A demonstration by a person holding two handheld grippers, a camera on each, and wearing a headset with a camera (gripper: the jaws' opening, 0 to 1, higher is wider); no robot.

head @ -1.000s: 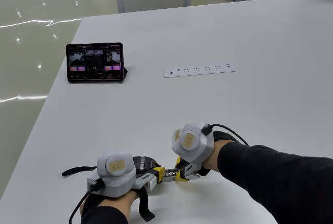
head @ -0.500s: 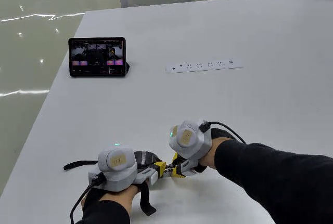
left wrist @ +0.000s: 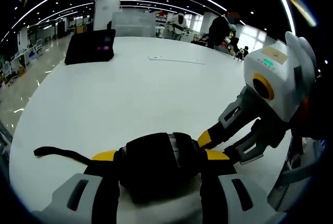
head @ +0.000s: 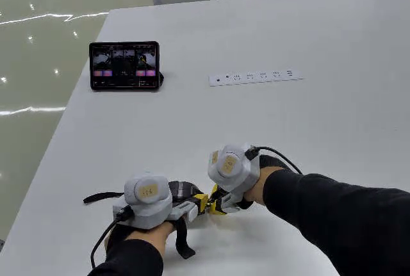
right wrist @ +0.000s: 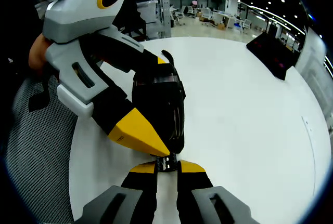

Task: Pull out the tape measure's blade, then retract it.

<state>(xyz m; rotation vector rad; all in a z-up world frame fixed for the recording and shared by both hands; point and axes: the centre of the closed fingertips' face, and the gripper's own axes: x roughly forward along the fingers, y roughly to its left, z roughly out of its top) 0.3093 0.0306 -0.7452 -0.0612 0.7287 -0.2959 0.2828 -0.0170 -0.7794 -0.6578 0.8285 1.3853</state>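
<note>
A black tape measure (left wrist: 158,164) sits low on the white table (head: 307,129), held between the yellow-tipped jaws of my left gripper (left wrist: 161,156). Seen from the head view, the tape measure (head: 182,191) lies between the two grippers, its black strap (head: 102,196) trailing left. My right gripper (right wrist: 166,166) faces the case (right wrist: 161,109) from the right, shut on the small metal blade tip (right wrist: 167,162) at the case's mouth. No length of blade shows between tip and case. In the head view my left gripper (head: 197,204) and right gripper (head: 214,204) nearly meet.
A tablet (head: 124,65) with a lit screen stands at the back left of the table. A white power strip (head: 256,76) lies beyond the grippers at centre. The table's left edge (head: 54,141) drops to a glossy floor. People stand far behind.
The head camera has tilted, shifting the whole scene. The two grippers have drawn closer together, so the gap at the blade tip has closed.
</note>
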